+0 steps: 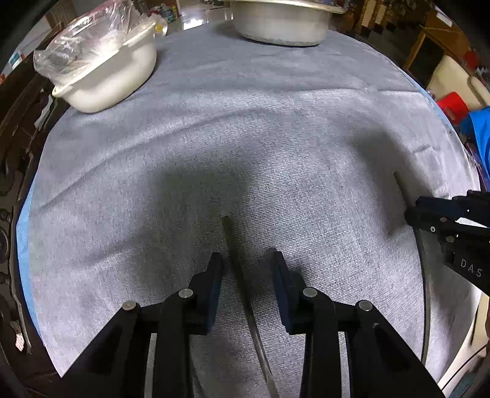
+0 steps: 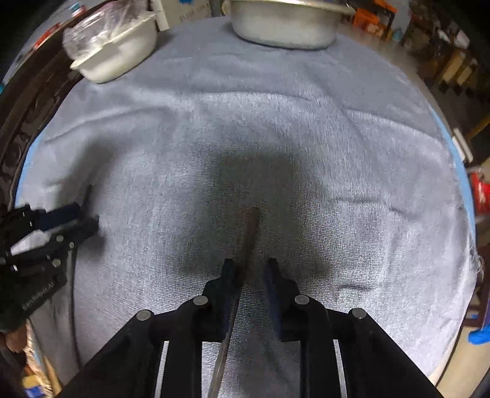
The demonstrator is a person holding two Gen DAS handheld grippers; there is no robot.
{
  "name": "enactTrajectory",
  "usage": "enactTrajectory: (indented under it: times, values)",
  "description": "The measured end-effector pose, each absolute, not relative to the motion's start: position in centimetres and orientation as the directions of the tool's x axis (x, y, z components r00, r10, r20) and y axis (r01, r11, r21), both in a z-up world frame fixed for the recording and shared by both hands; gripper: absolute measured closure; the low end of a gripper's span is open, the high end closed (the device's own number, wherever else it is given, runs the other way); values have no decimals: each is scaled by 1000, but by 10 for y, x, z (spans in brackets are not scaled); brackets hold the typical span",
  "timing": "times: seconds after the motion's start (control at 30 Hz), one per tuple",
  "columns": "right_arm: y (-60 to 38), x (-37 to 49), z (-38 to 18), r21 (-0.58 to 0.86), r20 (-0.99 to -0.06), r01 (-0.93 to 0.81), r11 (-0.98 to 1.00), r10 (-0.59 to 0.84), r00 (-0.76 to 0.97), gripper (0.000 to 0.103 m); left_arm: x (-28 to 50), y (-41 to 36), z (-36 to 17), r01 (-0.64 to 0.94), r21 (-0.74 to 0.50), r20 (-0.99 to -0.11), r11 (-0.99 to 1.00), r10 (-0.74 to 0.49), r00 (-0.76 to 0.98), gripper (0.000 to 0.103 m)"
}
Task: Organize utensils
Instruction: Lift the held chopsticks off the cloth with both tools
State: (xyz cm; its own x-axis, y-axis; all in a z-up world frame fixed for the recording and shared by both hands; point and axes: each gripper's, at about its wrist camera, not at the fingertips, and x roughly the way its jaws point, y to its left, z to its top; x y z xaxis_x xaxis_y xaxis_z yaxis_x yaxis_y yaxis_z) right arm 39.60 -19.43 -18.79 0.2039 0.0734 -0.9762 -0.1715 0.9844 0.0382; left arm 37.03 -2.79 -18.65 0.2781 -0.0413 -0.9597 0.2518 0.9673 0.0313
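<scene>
Writing: "DAS" on the right tool (image 1: 410, 211) body — other print unreadable.
Left tool (image 1: 248, 260): spread, straddling a utensil handle (image 1: 235, 254) on the grey cloth (image 1: 245, 137).
Right tool: spread around another utensil (image 2: 249, 232).
Edges: white bowl (image 1: 116, 76) and metal basin (image 1: 281, 24) at the cloth's far edge — open cloth between.

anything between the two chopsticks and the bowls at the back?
Nothing visible. Each chopstick, at the left gripper and at the right gripper, lies between open jaws. Ahead is only bare grey cloth up to the white bowl with a plastic bag and the metal basin.
</scene>
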Motion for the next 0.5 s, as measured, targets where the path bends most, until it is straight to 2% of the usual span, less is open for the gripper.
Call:
enactTrajectory:
  times: [0.13, 0.3, 0.37, 0.5]
  values:
    - [-201, 405, -187, 64, -980, -155, 986, 91, 174, 83, 374, -32, -188, 259, 33, -961, 965, -41, 273, 71]
    - [-216, 410, -185, 100, -978, -126, 987, 121, 170, 91, 376, -34, -190, 279, 39, -959, 959, -42, 280, 85]
    - [-223, 409, -184, 121, -973, -119, 985, 142, 180, 91, 373, -35, -189, 293, 63, -955, 954, -28, 295, 91]
    - [-229, 403, -180, 108, -969, -126, 986, 133, 208, 92, 368, -42, -190, 296, 91, -952, 951, -4, 307, 96]
